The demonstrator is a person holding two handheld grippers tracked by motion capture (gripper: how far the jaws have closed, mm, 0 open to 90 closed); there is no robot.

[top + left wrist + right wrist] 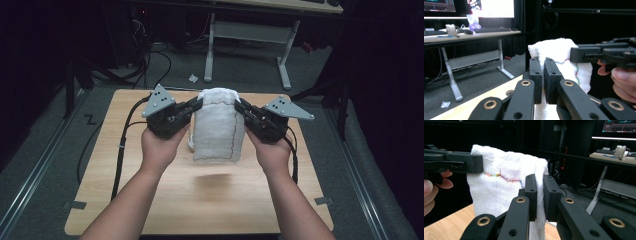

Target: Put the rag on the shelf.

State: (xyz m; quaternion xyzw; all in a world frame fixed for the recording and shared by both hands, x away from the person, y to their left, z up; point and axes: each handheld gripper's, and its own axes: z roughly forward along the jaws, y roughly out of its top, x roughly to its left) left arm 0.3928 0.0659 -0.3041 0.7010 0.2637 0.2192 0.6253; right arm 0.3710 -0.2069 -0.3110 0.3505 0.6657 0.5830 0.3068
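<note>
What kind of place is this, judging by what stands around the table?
Probably a lab or office workroom. Behind the wooden table stands a desk with keyboards and lit monitors, cables trail over grey carpet, and both grippers hold up a white towel.

Left tongs (199, 104) and right tongs (238, 105) held raised, jaws pinched closed.

Towel (217, 125) hangs mid-table (150, 210) between my two grippers: left gripper (197, 104) on its left top corner, right gripper (240, 105) on its right top corner. Lower edge looks clear of the tabletop, hard to be sure. Desk (280, 5) stands behind the table.
</note>
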